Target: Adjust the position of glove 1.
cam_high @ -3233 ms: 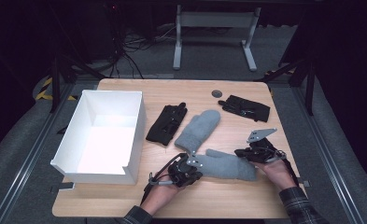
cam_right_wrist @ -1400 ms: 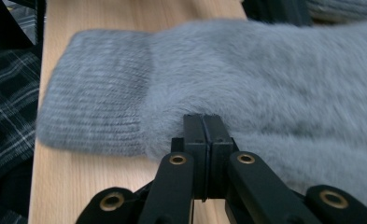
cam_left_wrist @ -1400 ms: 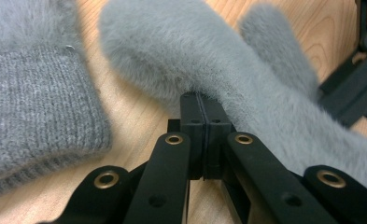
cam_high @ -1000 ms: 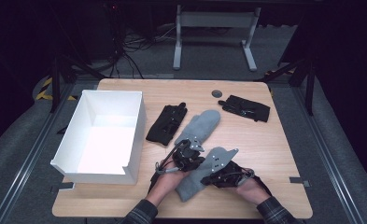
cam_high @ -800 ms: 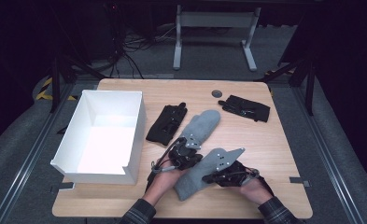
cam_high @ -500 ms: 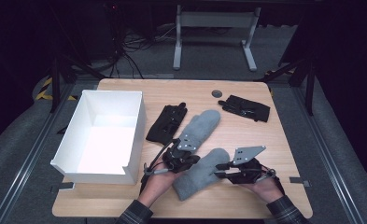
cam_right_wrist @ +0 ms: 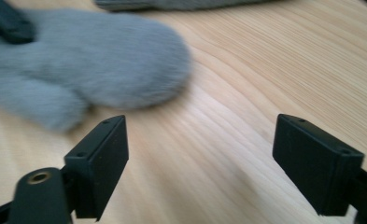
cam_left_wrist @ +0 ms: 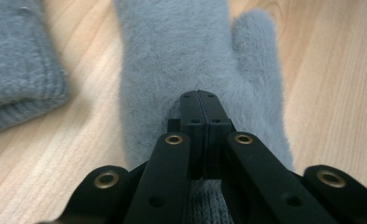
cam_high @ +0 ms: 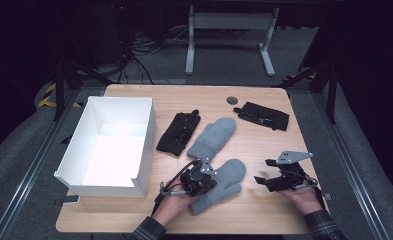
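So the left gripper (cam_high: 202, 176) has its jaws pinched tight on the cuff end of the near mitten (cam_high: 223, 184), which lies flat on the table (cam_high: 264, 220) just in front of the person, thumb pointing off to the side in the left gripper view. The right gripper (cam_high: 265, 179) has just been opening its jaws; they stand wide with nothing between them, only bare wood, and it sits well off the mitten's tip toward the right edge. The other mitten (cam_high: 211, 137) lies just beyond, its cuff almost touching the near one, with a black glove (cam_high: 179, 132) beside it, another black glove (cam_high: 262, 115) at the far right, and the white box (cam_high: 145, 145) to the left. My worry: with only one pinch on fuzzy fleece, a lift or drag toward the box could leave the mitten flopping and swinging, snagging the second mitten's cuff or catching the box wall. The pinch may also have grabbed just the top layer, so it could slip free partway.
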